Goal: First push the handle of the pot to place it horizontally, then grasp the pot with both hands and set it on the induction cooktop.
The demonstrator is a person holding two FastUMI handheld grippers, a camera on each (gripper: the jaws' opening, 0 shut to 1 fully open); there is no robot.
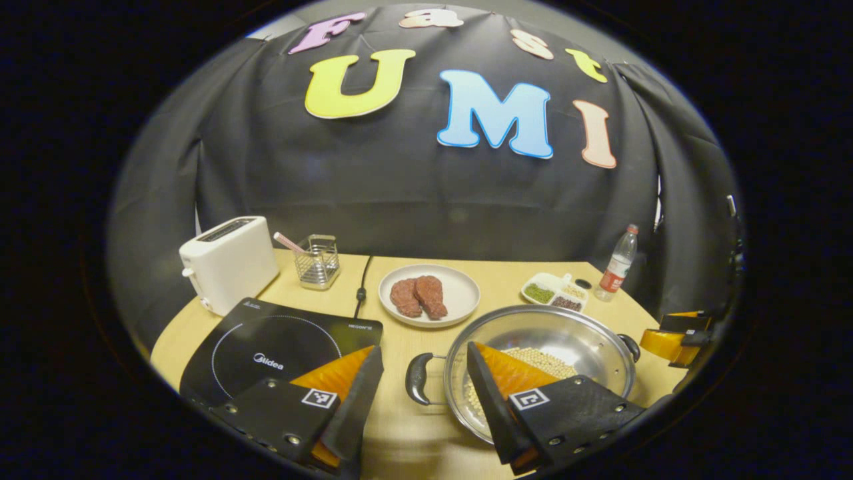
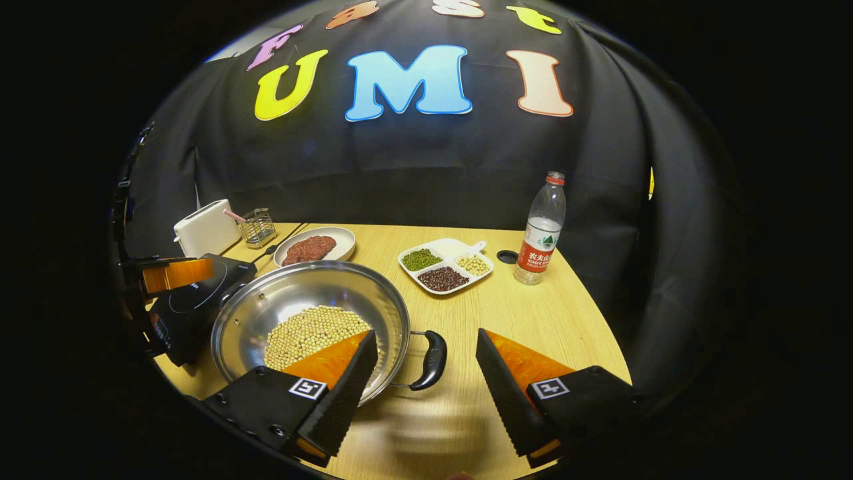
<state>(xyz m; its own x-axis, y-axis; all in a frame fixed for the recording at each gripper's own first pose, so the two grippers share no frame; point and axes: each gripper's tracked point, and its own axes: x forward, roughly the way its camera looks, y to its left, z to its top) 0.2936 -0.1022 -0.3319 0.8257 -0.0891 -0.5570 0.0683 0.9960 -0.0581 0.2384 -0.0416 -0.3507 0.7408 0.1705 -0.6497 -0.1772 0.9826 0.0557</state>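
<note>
Left gripper view, from left to right: a white toaster point(image 1: 228, 264) stands at the table's far left edge, with a wire basket point(image 1: 318, 261) holding a pink stick just beside it. In front of them lies the black induction cooktop point(image 1: 266, 347), its cord running toward the back wall. The left gripper point(image 1: 425, 387) hangs above the wooden table point(image 1: 393, 427) with its jaws spread wide and nothing between them; its left finger overlaps the cooktop's near corner, its right finger overlaps the steel pot point(image 1: 543, 347), and the pot's near black handle point(image 1: 418, 379) sits in the gap. The pot rests on the table just right of the cooktop, with pale beans in its bottom. Behind it is a plate point(image 1: 460, 293) carrying two pieces of red meat, then a divided tray point(image 1: 555, 291) of beans and a water bottle point(image 1: 618, 264). In the right gripper view, the left gripper's orange finger shows at the left edge over the cooktop. The pot fills the left centre, its other handle point(image 2: 430, 360) pointing right and lying level. The right gripper point(image 2: 426, 373) is likewise wide open and empty, the handle between its fingers, untouched.
</note>
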